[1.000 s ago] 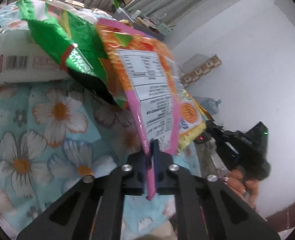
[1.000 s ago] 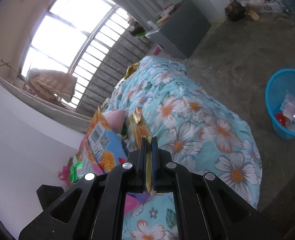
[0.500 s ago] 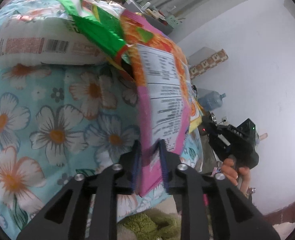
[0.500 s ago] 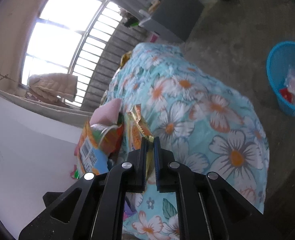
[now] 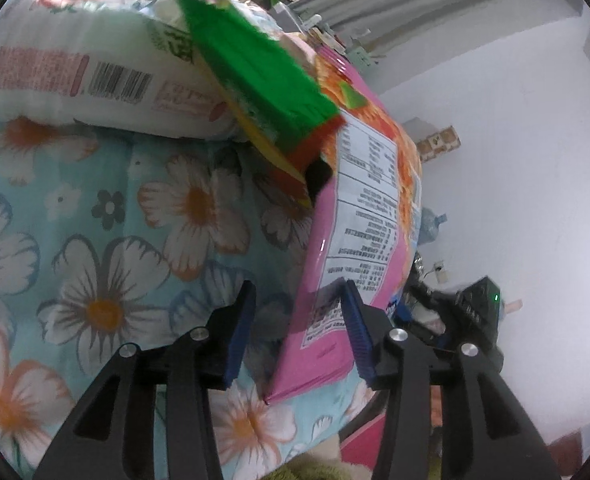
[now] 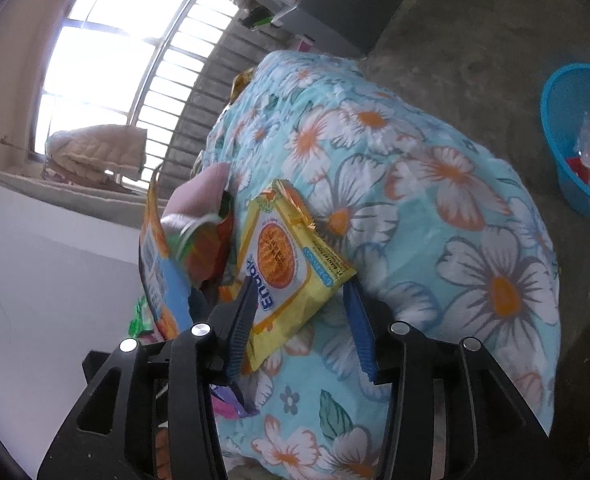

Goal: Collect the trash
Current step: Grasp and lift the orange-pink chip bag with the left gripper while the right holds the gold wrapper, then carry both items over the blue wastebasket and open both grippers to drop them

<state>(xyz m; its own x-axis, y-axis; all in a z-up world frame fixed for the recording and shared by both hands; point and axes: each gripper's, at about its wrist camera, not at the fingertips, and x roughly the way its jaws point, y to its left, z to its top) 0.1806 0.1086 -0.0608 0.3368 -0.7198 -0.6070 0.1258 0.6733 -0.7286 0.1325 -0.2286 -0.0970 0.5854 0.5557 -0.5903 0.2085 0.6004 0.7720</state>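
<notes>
Left gripper (image 5: 299,308) with fingers (image 5: 239,320) spread wide apart, gripping nothing. Between them, leaning against the right-hand pad, the lower end of a pink-and-orange snack bag (image 5: 359,216), nutrition panel facing the camera, bottom corner down on the floral bedcover (image 5: 107,248). Just beyond and up to the left of that bag, a green wrapper (image 5: 255,76) overlapping its top edge. Further out on the left, a white printed pack (image 5: 83,80) with a barcode, lying on the bedcover. Off to the right, past the pink bag, the dark body of the other gripper against a white wall (image 5: 515,168).

Right gripper (image 6: 301,316) likewise spread open, clamped on nothing. Yellow snack packet (image 6: 291,268) lying loose between the fingers (image 6: 239,324), nearer the left pad, resting on the bedcover. Immediately left of it, an orange-and-blue bag (image 6: 163,276) standing on edge. Far out to the right, on the concrete floor (image 6: 475,32), a blue basket (image 6: 559,144) with some wrappers inside. Beyond the bed, up left, a barred window (image 6: 127,52).
</notes>
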